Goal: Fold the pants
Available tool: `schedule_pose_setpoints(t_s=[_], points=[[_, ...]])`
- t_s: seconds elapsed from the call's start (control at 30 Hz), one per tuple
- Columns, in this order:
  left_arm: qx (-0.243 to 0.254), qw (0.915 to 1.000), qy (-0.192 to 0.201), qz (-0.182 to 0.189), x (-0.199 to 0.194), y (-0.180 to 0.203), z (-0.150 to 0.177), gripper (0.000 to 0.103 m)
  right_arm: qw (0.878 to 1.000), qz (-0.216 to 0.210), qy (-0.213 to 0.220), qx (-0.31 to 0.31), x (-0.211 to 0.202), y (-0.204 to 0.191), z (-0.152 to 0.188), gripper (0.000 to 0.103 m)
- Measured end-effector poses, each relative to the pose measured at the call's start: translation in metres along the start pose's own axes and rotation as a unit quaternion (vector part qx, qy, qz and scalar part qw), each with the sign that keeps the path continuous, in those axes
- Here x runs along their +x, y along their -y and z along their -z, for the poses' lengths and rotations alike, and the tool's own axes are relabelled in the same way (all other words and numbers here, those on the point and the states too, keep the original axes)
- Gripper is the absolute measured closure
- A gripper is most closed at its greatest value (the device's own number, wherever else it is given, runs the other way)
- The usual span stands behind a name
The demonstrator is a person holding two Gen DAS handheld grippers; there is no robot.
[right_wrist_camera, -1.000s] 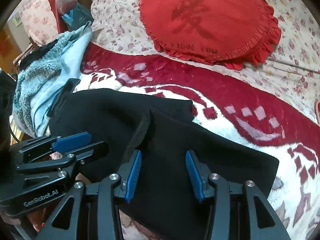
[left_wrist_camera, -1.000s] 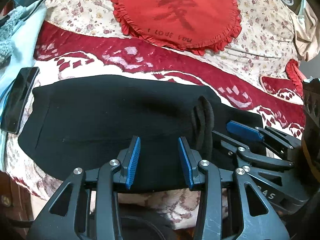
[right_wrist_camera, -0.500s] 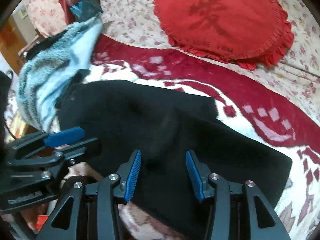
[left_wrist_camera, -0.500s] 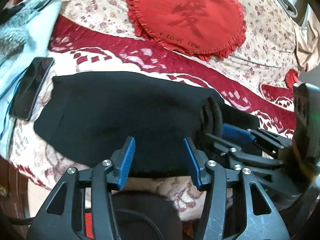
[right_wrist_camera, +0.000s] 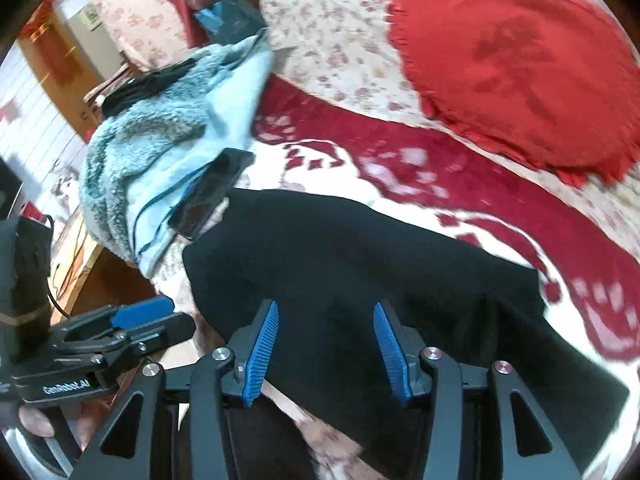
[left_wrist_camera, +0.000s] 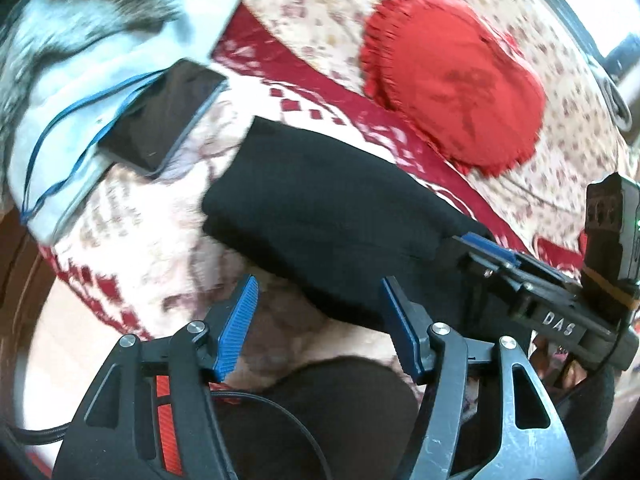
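The black pants (left_wrist_camera: pixel 320 208) lie folded in a long band on the red-and-cream bedspread (left_wrist_camera: pixel 132 264). My left gripper (left_wrist_camera: pixel 318 304) hovers over their near edge close to the left end. Its jaws are opening wide, and its pads touch no cloth. In the right wrist view the pants (right_wrist_camera: pixel 360 256) stretch from the phone to the lower right. My right gripper (right_wrist_camera: pixel 324 324) stands above their middle. Its jaws are opening too, with black fabric below the gap but no grip on it. Each gripper shows in the other's view: the right gripper (left_wrist_camera: pixel 486 250) and the left gripper (right_wrist_camera: pixel 160 316).
A dark phone (left_wrist_camera: pixel 160 120) and a thin blue cable (left_wrist_camera: pixel 60 128) rest on a light blue fleece garment (left_wrist_camera: pixel 80 40) just left of the pants. A red ruffled heart pillow (left_wrist_camera: pixel 452 92) lies behind them. The bed's edge and the floor (left_wrist_camera: pixel 52 340) are at lower left.
Both grippers have slid left along the pants, toward the phone and the fleece. The left jaws have spread much wider and the right ones slightly. The drawstring loop is out of sight.
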State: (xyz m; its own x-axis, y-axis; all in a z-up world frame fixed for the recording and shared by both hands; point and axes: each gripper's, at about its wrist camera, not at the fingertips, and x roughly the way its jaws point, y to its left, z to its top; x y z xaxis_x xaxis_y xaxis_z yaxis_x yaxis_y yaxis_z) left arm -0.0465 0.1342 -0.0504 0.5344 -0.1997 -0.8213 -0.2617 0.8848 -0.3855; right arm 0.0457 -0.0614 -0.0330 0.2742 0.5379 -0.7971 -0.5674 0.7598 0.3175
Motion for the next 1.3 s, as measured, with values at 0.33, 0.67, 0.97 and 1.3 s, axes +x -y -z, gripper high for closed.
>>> schedule_pose_setpoints(t_s=[0.33, 0.67, 0.97, 1.3], points=[[-0.059, 0.9982, -0.009, 0.008, 0.016, -0.033, -0.006, 0.040, 0.998, -0.040, -0.019, -0.052, 0.045, -0.031, -0.051, 0.053], [-0.097, 0.9947, -0.007, 0.034, 0.036, -0.040, -0.012, 0.037, 0.990, -0.055, -0.044, -0.124, 0.096, -0.059, -0.097, 0.048], [-0.124, 0.9914, 0.005, 0.043, 0.048, -0.040, -0.018, 0.029, 0.981, -0.057, -0.088, -0.161, 0.152, -0.061, -0.098, 0.054], [-0.082, 0.9955, 0.031, 0.037, 0.029, -0.021, -0.022, 0.081, 0.990, -0.092, -0.026, -0.102, 0.113, -0.048, -0.094, 0.080]])
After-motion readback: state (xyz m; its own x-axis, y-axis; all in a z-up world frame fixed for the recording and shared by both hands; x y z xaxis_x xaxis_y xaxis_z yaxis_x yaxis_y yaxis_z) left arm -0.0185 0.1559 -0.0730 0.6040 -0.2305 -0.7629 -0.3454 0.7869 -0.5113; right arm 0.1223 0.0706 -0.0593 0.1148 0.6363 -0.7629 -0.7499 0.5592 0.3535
